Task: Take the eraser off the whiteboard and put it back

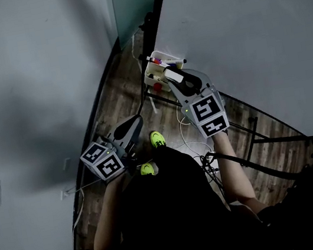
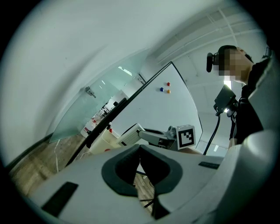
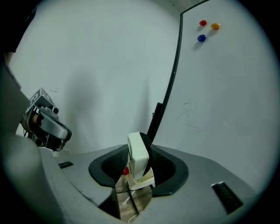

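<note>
A white eraser (image 3: 139,158) with a dark felt side stands on edge between the jaws of my right gripper (image 3: 139,169), which is shut on it. In the head view that gripper (image 1: 179,79) holds the eraser (image 1: 173,77) just off the lower left corner of the whiteboard (image 1: 248,33), above a white tray (image 1: 155,71). My left gripper (image 1: 129,128) hangs lower and to the left, away from the board. Its pads meet, with nothing between them (image 2: 140,162). From the left gripper view the eraser (image 2: 130,134) and the right gripper's marker cube (image 2: 186,136) show ahead.
Round magnets (image 3: 208,29) cling near the board's top, and faint pen marks (image 3: 190,113) lie mid-board. The tray holds markers. The board's black stand legs and loose cables (image 1: 196,144) cross the wooden floor. A grey wall (image 1: 29,84) rises at the left.
</note>
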### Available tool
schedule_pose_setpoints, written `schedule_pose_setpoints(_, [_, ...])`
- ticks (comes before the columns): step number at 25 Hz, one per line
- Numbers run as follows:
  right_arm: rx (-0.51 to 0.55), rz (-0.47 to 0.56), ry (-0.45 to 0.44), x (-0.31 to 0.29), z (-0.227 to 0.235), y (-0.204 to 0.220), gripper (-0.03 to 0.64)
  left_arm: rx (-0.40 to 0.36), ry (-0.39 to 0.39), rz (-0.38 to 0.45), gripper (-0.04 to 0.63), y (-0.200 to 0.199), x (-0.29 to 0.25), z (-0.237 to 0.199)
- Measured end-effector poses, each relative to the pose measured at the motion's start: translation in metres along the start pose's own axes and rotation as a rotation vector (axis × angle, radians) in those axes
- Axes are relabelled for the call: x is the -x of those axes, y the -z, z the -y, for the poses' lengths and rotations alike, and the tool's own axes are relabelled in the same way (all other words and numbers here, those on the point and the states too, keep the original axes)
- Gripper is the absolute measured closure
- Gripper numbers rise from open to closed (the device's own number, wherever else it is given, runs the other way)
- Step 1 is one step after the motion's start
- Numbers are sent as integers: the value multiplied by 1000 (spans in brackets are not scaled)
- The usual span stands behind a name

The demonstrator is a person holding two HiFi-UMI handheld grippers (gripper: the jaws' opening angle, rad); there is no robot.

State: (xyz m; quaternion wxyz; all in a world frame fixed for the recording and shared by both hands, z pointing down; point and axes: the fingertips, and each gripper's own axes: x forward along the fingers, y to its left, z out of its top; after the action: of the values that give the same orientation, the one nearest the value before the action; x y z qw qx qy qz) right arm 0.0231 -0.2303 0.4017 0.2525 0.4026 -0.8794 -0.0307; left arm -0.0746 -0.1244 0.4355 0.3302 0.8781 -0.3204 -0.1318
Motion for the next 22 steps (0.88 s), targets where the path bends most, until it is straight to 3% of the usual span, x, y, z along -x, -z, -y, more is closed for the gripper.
schedule_pose_setpoints(22, [43, 53, 46, 47, -14, -29, 451, -37, 60, -1, 581, -2, 1, 12])
